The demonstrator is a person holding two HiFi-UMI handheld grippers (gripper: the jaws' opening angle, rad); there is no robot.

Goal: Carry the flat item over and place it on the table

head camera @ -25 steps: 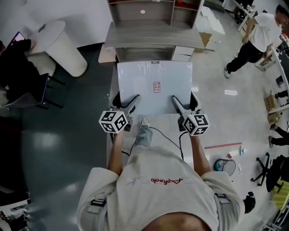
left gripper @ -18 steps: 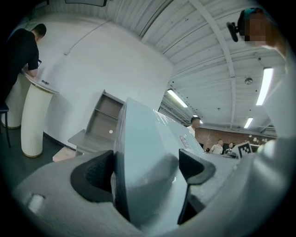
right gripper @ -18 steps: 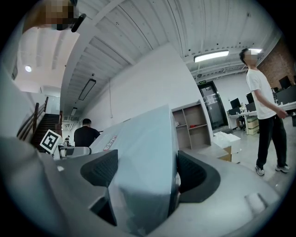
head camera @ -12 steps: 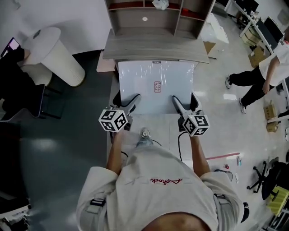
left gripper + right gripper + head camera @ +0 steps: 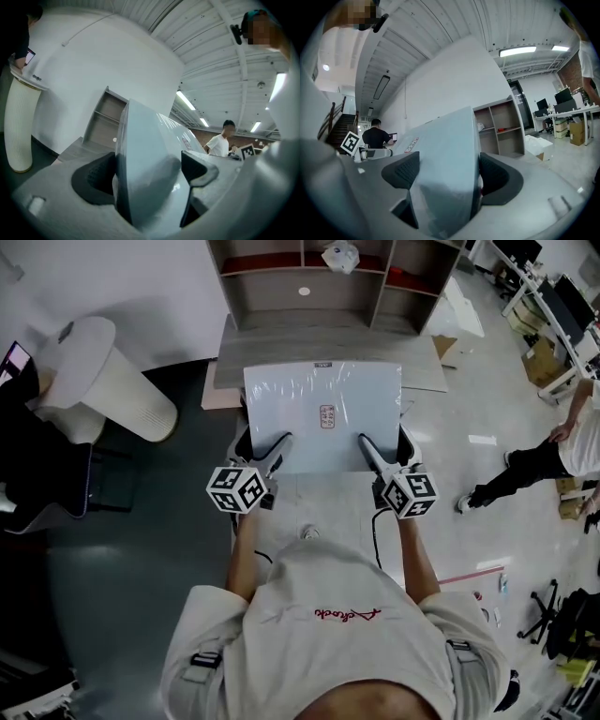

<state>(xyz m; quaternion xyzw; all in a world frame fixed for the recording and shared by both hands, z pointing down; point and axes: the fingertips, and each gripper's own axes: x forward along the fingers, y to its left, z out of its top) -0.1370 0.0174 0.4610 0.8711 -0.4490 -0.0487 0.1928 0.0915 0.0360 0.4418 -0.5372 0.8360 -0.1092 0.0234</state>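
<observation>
flat white panel (image 5: pixel 323 409), film-wrapped w/ a small red label mid-face, sits roughly level in front of the person, carried by both grippers. left gripper (image 5: pixel 262 446) is clamped on the panel's near-left edge, right gripper (image 5: pixel 384 446) on its near-right edge. in each gripper view the panel fills the gap btwn the dark jaw pads, one pad on each face. marker cubes sit just behind the jaws, close to the person's chest. from the head view the panel's far edge overlaps the near edge of the grey table (image 5: pixel 272 338); can't tell if it touches. shelf unit (image 5: pixel 262 273) stands at the table's back. white ribbed column (image 5: pixel 117 381) stands well left on the dark floor; another person (image 5: pixel 553 456) is far right.
</observation>
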